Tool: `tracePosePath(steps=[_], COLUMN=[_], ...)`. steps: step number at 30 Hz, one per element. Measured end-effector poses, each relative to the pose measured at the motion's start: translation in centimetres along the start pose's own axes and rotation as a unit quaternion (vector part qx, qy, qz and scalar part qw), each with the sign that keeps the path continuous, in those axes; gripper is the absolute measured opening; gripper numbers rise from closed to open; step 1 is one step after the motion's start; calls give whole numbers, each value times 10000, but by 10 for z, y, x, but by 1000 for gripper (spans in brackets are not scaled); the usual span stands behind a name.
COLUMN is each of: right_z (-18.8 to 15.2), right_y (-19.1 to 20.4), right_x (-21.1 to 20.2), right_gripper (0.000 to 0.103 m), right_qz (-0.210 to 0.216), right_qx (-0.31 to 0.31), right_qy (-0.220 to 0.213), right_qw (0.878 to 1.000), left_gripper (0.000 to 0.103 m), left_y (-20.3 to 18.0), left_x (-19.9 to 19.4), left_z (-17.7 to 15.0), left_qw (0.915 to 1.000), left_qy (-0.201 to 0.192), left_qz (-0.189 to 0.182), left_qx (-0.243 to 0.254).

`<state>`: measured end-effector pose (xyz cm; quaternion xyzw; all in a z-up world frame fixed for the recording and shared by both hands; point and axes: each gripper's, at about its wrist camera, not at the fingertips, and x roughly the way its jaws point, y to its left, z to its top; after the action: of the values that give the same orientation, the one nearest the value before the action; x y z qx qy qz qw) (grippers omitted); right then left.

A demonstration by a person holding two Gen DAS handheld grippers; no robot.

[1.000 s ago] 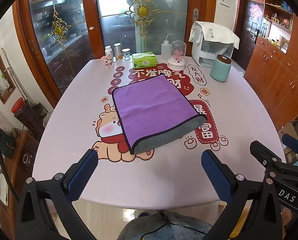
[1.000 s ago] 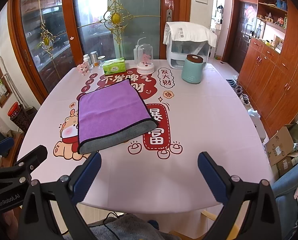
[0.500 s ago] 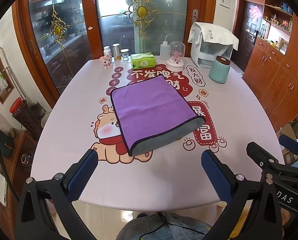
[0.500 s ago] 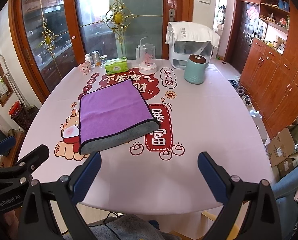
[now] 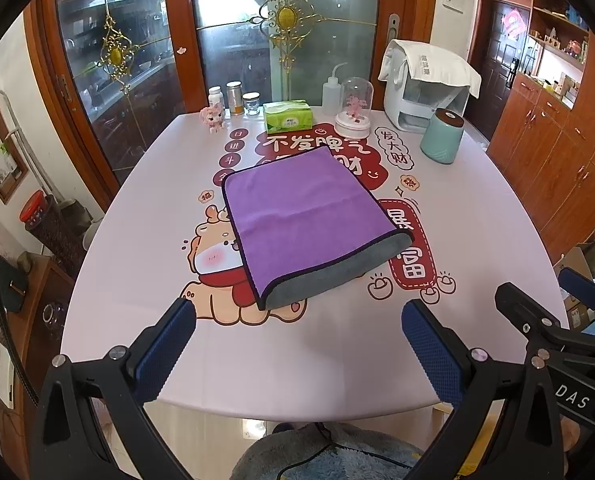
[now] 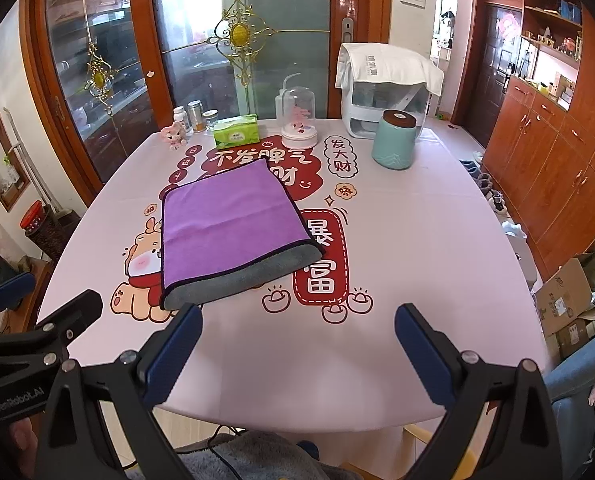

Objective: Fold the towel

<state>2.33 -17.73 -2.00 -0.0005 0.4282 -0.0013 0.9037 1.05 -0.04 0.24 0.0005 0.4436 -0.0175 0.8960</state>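
A purple towel (image 5: 301, 212) with a grey underside lies folded flat in the middle of the table; it also shows in the right wrist view (image 6: 229, 224). Its grey lower layer sticks out along the near edge. My left gripper (image 5: 297, 344) is open and empty, held above the table's near edge, short of the towel. My right gripper (image 6: 297, 344) is open and empty, beside the left one, with the towel ahead to its left. Each gripper shows at the edge of the other's view.
The table (image 5: 497, 208) has a pink printed cloth. At its far end stand a green tissue box (image 5: 287, 116), a teal canister (image 5: 441, 140), a glass dome ornament (image 5: 353, 110), a white appliance (image 5: 425, 92), small jars and a squeeze bottle. Wooden cabinets (image 6: 557, 152) line the right.
Both grippers have drawn back and risen slightly, so the towel and table look a little farther away. The towel has not moved. Both grippers stay open.
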Motion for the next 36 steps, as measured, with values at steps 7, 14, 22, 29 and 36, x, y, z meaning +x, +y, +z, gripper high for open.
tracePosePath(steps=[7, 14, 22, 29, 36], right_z=[0, 0, 0, -2, -2], right_y=[0, 1, 1, 4, 2], right_x=[0, 0, 1, 2, 2], right_gripper=[98, 98, 98, 98, 98], right_qz=[-6, -5, -2, 33, 91], right_qx=[-2, -1, -6, -43, -66], right_qy=[2, 1, 1, -18, -6], right_qw=[10000, 10000, 10000, 10000, 9999], left_gripper=[103, 103, 103, 103, 103], left_y=[1, 0, 0, 0, -1], left_x=[2, 3, 4, 7, 9], left_z=[0, -1, -2, -4, -3], left_qw=[10000, 10000, 10000, 9999, 9998], left_qy=[18, 39, 47, 70, 103], left_qz=[20, 22, 28, 55, 103], left_qx=[-27, -37, -41, -62, -108])
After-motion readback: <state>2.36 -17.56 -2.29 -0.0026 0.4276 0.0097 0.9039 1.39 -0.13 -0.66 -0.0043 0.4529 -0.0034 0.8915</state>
